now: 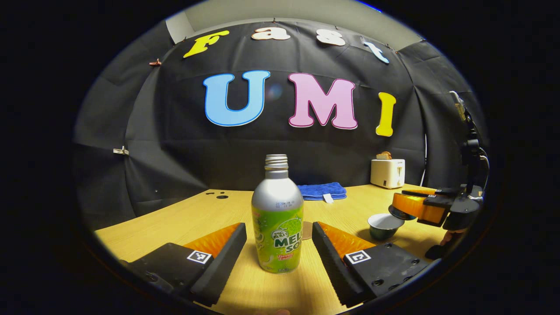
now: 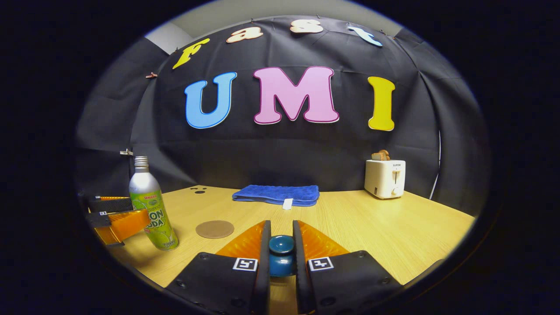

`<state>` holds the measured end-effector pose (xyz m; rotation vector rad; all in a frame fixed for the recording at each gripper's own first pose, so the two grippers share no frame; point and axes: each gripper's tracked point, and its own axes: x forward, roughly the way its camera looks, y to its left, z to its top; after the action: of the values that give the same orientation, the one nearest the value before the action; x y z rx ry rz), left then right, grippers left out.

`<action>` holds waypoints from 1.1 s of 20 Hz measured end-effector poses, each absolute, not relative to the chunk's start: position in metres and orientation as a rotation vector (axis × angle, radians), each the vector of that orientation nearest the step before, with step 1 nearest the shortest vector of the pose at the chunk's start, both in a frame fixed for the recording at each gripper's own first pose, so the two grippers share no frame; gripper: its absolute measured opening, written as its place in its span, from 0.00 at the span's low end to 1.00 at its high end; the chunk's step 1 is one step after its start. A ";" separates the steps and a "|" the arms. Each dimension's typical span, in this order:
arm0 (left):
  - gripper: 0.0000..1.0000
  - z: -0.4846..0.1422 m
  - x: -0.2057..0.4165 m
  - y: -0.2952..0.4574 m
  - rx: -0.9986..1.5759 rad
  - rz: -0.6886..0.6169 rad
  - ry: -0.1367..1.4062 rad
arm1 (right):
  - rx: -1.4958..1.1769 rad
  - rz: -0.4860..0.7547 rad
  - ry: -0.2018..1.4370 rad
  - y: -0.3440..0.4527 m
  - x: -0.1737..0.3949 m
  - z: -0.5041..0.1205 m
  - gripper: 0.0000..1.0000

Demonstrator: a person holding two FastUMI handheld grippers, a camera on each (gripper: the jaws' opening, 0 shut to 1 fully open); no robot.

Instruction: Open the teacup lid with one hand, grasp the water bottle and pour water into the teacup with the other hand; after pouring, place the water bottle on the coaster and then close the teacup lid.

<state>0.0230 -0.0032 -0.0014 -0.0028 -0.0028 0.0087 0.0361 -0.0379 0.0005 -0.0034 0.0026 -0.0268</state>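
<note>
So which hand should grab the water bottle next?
Left. The left tool is open with the upright water bottle standing between its fingers, while the right tool is shut on the teacup lid, off the teacup.

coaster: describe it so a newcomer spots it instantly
Start at the folded blue towel by the back wall on the wooden table. Nearer and left of it, right of the upright bottle, lies the coaster. It is the one flat, brown, round disc there.

the left hand-held gripper (image 1: 279, 256) is level, its fingers spread wide and touching nothing. the right hand-held gripper (image 2: 281, 253) has both fingers closed, clamping something small between them.
</note>
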 end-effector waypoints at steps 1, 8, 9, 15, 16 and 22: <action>0.95 -0.001 0.028 -0.003 -0.003 0.011 -0.003 | -0.003 -0.026 0.003 -0.039 0.035 0.000 0.27; 0.95 0.000 0.060 0.003 -0.003 0.019 -0.003 | -0.003 -0.029 0.001 -0.049 0.033 0.000 0.27; 0.95 0.000 0.063 0.005 -0.003 0.023 -0.002 | -0.003 -0.030 0.001 -0.051 0.033 0.000 0.27; 0.83 -0.001 0.074 0.013 -0.002 0.066 -0.002 | -0.004 -0.030 0.000 -0.066 0.032 0.000 0.27; 0.83 -0.001 0.075 0.013 -0.002 0.067 -0.001 | -0.004 -0.033 0.001 -0.070 0.032 0.000 0.27; 0.78 0.003 0.079 -0.002 0.177 0.058 0.011 | -0.004 -0.064 -0.001 -0.102 0.028 0.001 0.27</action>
<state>0.0787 -0.0016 0.0034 0.1767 0.0112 0.0582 0.0282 -0.1022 0.0014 -0.0043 -0.0014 -0.0637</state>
